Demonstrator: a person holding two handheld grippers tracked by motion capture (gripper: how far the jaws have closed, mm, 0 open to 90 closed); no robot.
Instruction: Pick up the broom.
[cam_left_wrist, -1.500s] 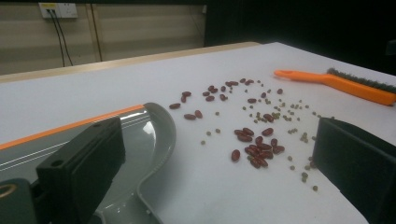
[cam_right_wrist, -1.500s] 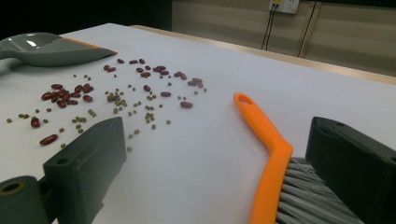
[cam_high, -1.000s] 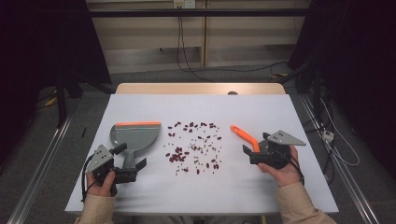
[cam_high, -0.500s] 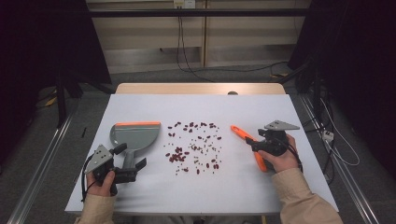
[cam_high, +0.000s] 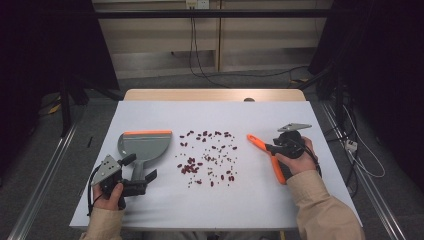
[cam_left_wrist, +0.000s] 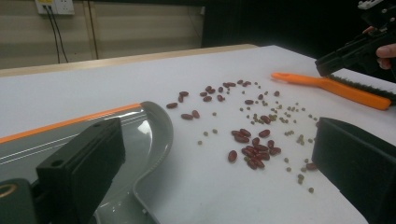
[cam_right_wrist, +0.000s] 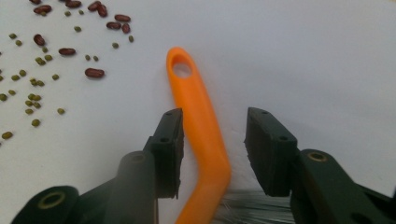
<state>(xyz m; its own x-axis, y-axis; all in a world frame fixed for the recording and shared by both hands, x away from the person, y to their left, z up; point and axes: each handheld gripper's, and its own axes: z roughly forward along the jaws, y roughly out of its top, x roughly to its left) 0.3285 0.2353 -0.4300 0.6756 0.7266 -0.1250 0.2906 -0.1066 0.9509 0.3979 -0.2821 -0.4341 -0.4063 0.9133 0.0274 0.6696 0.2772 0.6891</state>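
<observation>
Your white table carries a grey plastic dustpan with an orange front lip, its pan holding nothing. Your left gripper straddles the dustpan's handle, jaws spread, not pressing it. Right of the scattered red kidney beans and small green beans lies the orange-handled brush. Your right gripper has just been closing its jaws around that handle; a gap remains on one side, so it isn't clamped. The right gripper view reveals the handle's hanging hole and grey bristles.
</observation>
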